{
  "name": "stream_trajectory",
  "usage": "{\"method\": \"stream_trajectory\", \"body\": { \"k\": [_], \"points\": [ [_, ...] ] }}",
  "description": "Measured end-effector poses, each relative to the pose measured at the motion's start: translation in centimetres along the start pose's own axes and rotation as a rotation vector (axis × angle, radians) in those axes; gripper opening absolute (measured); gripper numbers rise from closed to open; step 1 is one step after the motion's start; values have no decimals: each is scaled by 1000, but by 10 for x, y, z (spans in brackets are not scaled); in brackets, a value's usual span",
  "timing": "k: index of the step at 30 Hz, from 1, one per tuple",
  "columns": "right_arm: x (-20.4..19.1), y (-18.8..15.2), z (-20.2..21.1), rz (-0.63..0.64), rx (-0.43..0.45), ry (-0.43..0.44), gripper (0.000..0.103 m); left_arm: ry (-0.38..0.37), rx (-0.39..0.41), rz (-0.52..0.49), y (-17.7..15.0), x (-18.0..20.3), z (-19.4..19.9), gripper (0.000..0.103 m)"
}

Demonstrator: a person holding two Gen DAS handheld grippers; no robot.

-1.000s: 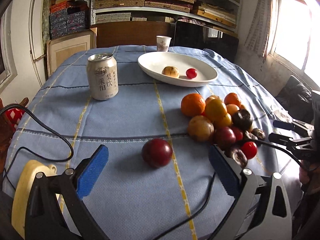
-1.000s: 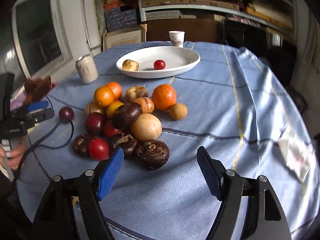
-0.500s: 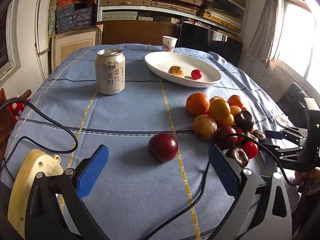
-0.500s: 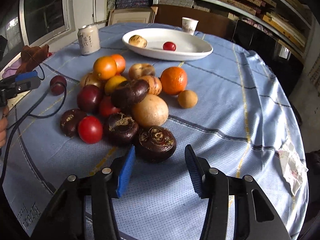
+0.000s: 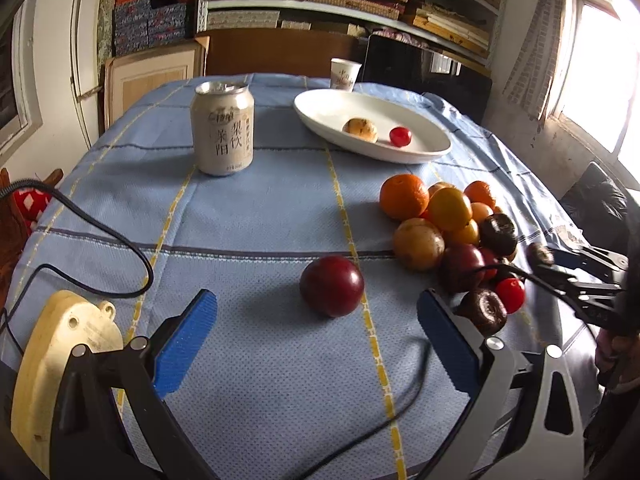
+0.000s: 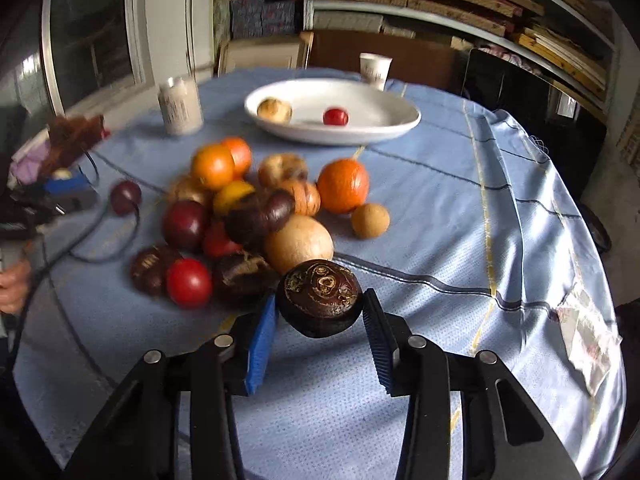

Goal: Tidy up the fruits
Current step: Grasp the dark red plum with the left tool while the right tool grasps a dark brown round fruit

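My right gripper (image 6: 320,334) is shut on a dark brown water chestnut (image 6: 320,298) and holds it just above the cloth, at the near edge of the fruit pile (image 6: 248,216); it also shows in the left wrist view (image 5: 540,254). My left gripper (image 5: 316,344) is open and empty, with a dark red plum (image 5: 332,286) lying alone just ahead between its fingers. The pile (image 5: 448,224) holds oranges, plums, red tomatoes and brown chestnuts. A white oval plate (image 6: 384,128) at the far side holds a tan fruit (image 6: 274,110) and a small red one (image 6: 335,117).
A drink can (image 5: 223,128) stands left of the plate (image 5: 320,108). A paper cup (image 6: 375,71) stands behind the plate. A black cable (image 5: 100,240) loops over the blue cloth at the left. A crumpled wrapper (image 6: 588,328) lies at the right table edge.
My right gripper moved forward, closed on the dark chestnut and lifted it slightly. My left gripper came a little closer to the lone plum and stayed open.
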State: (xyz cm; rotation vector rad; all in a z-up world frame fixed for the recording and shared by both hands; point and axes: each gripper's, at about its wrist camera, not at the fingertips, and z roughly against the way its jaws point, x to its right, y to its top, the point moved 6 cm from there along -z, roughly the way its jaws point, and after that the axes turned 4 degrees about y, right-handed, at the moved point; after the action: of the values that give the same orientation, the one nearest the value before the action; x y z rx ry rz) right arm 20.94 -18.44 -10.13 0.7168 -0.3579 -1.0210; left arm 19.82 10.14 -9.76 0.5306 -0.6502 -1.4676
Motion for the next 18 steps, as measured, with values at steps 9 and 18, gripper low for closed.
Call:
{"method": "stream_trajectory", "body": {
  "k": [9,18],
  "points": [
    [6,2,26,-66,138,110,43,59,-47,-67,8,9,-24,98],
    [5,1,27,-64,141,121,44,48,-86,-85,8,14,-35,80]
  ]
}}
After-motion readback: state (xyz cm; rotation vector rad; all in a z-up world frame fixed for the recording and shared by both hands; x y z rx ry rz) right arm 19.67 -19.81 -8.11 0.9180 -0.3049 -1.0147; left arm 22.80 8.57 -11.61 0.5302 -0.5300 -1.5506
